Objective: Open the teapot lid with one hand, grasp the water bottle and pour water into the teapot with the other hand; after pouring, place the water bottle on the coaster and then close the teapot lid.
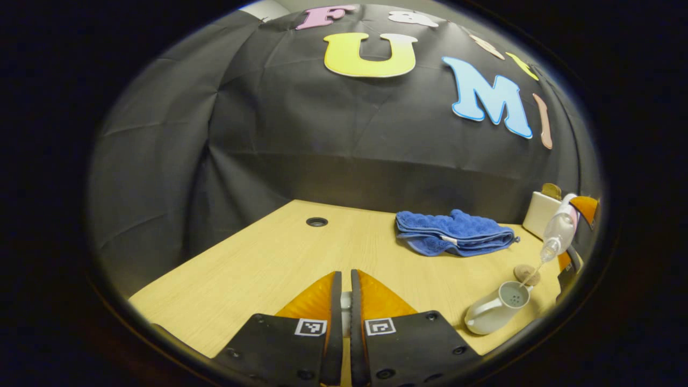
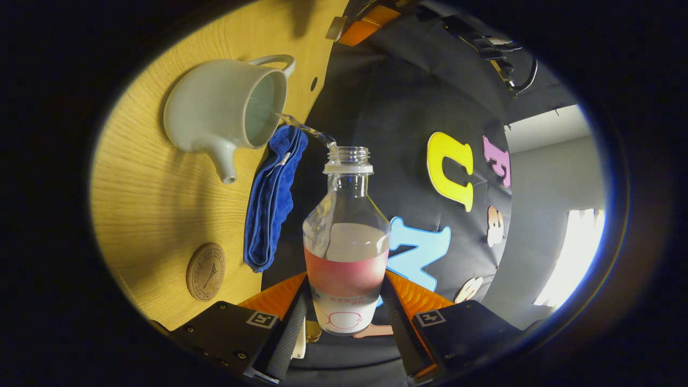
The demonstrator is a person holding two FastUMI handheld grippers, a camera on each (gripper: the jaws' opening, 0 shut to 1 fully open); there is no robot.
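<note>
1. right gripper [image 2: 344,317], bottom centre of right gripper view, had both fingers clamped on the clear plastic water bottle with pink label band [image 2: 346,242]; bottle tipped sideways, cap off.
2. thin stream of water [image 2: 303,127] ran from bottle mouth into the open white ceramic teapot [image 2: 215,107], upper left, on the light wooden table [image 2: 145,215].
3. folded blue towel [image 2: 271,199] lay just beside teapot; round brown coaster [image 2: 206,271] at lower left, bare.
4. left gripper [image 1: 345,301], bottom centre of left gripper view, fingers nearly together with something small and pale between them; cannot tell what.
5. in left gripper view, teapot [image 1: 497,309] sat lower right, bottle [image 1: 559,228] tilted above it, coaster [image 1: 527,273] just behind it, towel [image 1: 451,232] mid right.
</note>
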